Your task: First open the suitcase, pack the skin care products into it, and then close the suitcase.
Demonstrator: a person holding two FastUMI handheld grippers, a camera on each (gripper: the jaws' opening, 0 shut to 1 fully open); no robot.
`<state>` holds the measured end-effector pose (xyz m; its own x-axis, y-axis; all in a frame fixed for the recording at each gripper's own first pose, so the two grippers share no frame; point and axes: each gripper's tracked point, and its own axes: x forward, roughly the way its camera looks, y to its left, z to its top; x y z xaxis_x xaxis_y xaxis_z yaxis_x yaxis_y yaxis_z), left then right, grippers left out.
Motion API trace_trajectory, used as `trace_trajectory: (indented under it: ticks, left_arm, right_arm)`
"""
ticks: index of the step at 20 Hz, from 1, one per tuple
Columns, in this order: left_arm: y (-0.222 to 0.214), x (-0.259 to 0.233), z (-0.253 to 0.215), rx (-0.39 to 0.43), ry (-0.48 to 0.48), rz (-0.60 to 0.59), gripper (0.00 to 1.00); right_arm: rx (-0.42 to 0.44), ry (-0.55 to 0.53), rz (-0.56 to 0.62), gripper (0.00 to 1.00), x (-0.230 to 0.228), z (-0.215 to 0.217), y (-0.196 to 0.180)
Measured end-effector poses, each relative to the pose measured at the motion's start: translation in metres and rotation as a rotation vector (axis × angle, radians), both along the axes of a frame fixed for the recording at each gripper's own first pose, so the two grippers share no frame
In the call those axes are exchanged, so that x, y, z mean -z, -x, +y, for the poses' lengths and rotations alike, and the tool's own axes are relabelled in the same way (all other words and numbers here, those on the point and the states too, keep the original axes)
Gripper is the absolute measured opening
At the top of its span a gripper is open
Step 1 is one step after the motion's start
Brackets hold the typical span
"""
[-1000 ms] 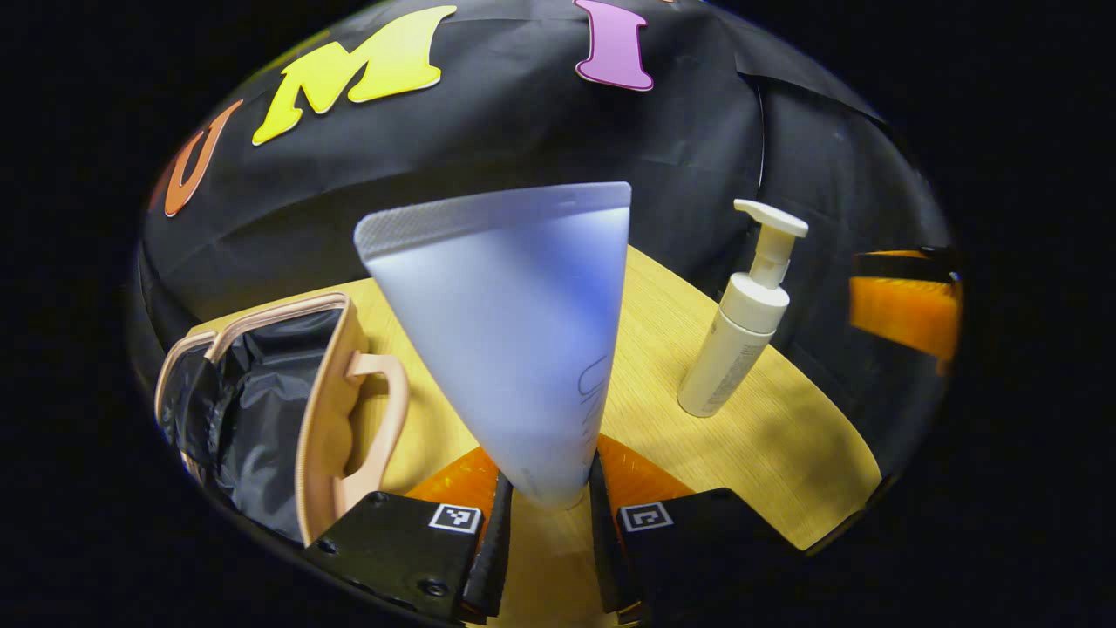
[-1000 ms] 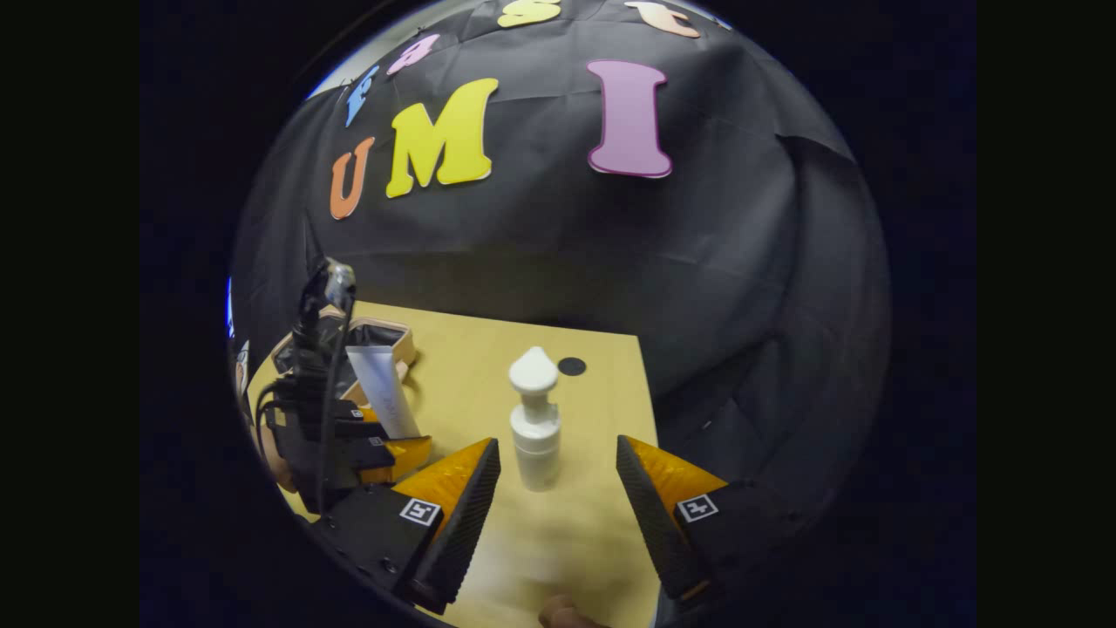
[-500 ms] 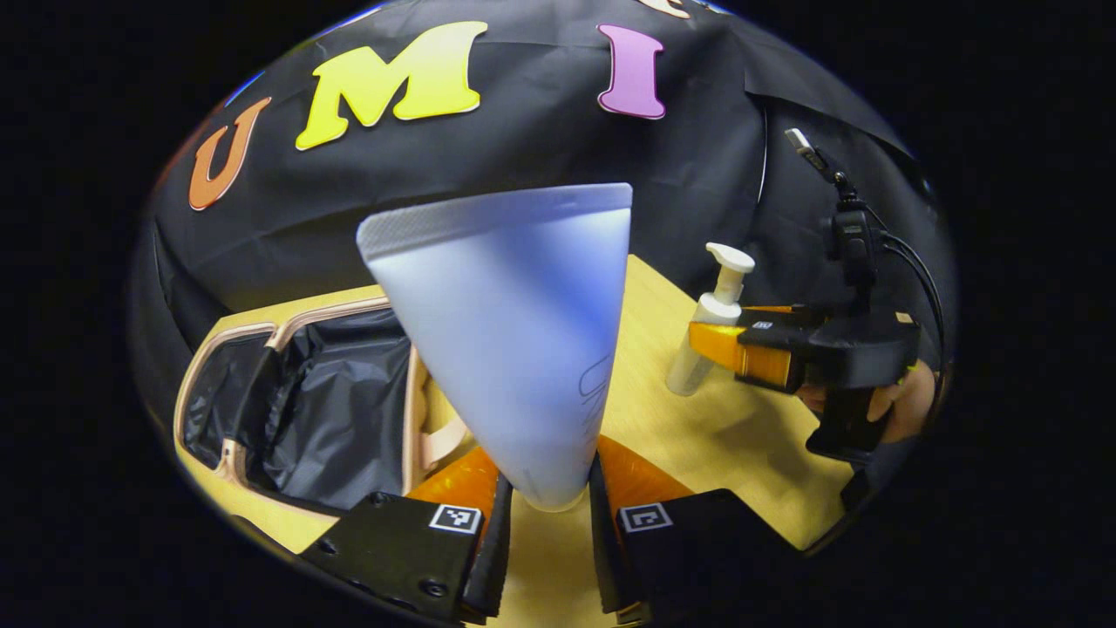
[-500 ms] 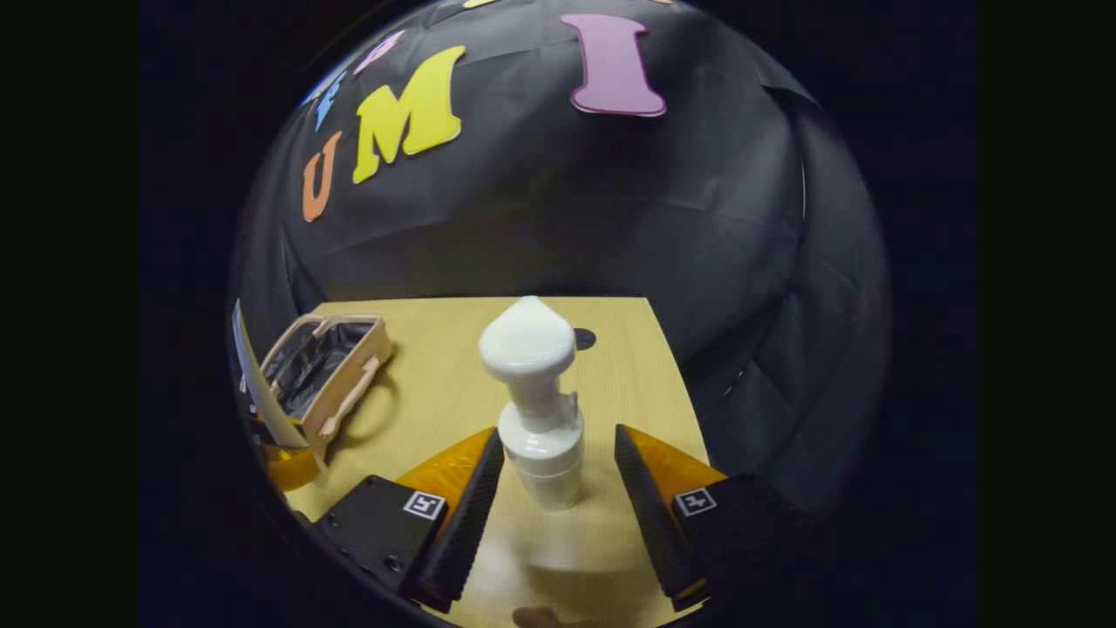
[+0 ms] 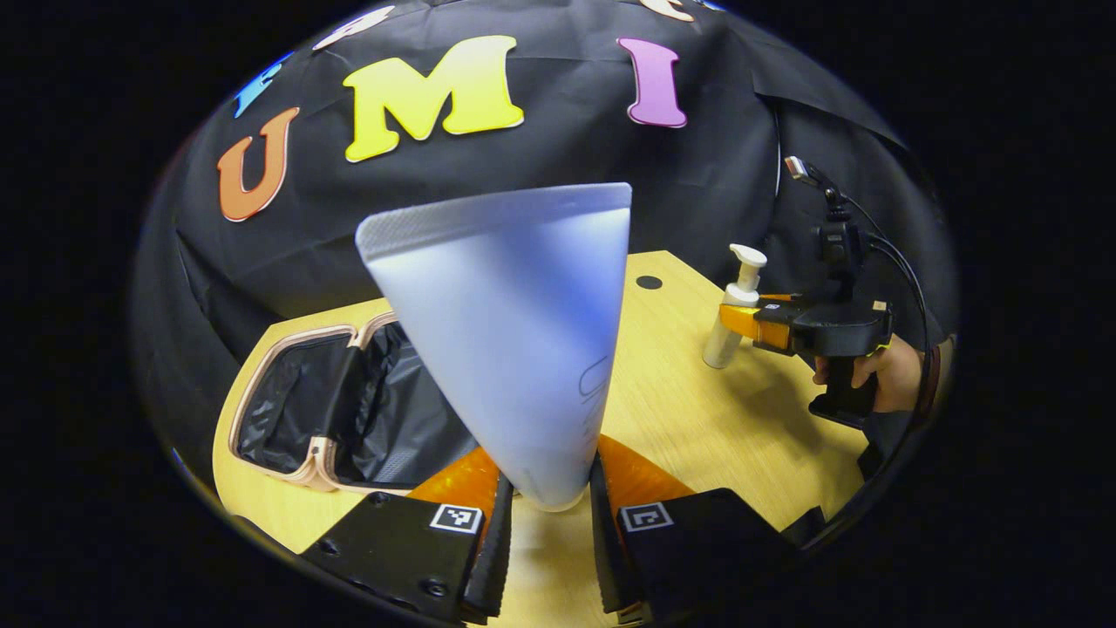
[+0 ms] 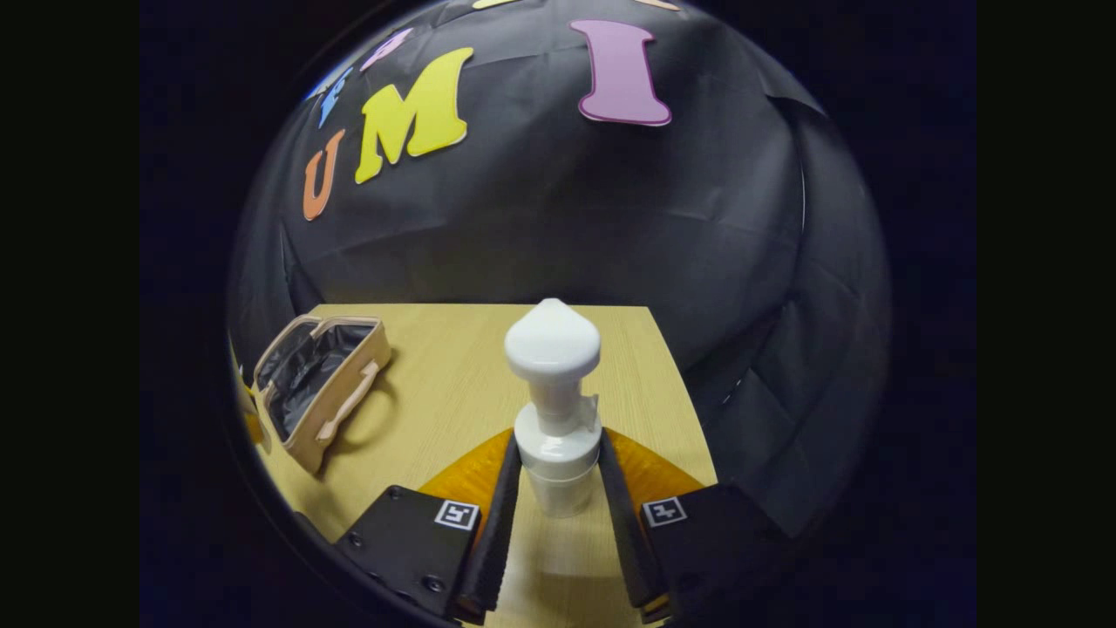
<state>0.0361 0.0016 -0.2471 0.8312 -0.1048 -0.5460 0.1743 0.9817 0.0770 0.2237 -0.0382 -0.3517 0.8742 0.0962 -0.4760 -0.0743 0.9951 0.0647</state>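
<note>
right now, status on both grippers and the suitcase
Left gripper shut on tube. Right gripper shut on pump bottle. Suitcase open on table, nothing blocking it.

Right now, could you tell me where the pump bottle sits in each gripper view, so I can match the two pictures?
Left gripper view: the pump bottle stands far right on the table, clamped by the right gripper.
Right gripper view: the pump bottle is bottom centre, between that gripper's fingers.
Shared landmark: the open beige suitcase, left of the bottle in both.

both hand-held grippers (image 5: 547, 523) (image 6: 560, 523) — clamped
</note>
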Motion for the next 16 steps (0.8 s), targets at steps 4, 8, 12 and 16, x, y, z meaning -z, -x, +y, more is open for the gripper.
trace_trajectory:
  ticks: [4, 8, 12, 16]
  left_arm:
    - [-0.01, -0.009, 0.047, -0.059, -0.006, -0.012, 0.43]
    - [-0.025, -0.002, 0.098, -0.12, -0.01, -0.009, 0.43]
    - [-0.033, 0.027, 0.134, -0.15, 0.028, 0.066, 0.43]
    - [-0.047, 0.056, 0.157, -0.153, 0.032, 0.14, 0.43]
  right_arm:
    - [0.023, 0.007, -0.01, 0.49, -0.021, 0.008, 0.015]
    - [0.018, 0.002, -0.046, 0.48, -0.064, 0.029, 0.05]
    - [0.011, -0.06, -0.079, 0.48, -0.11, 0.066, 0.094]
    - [-0.022, -0.056, -0.106, 0.48, -0.141, 0.103, 0.128]
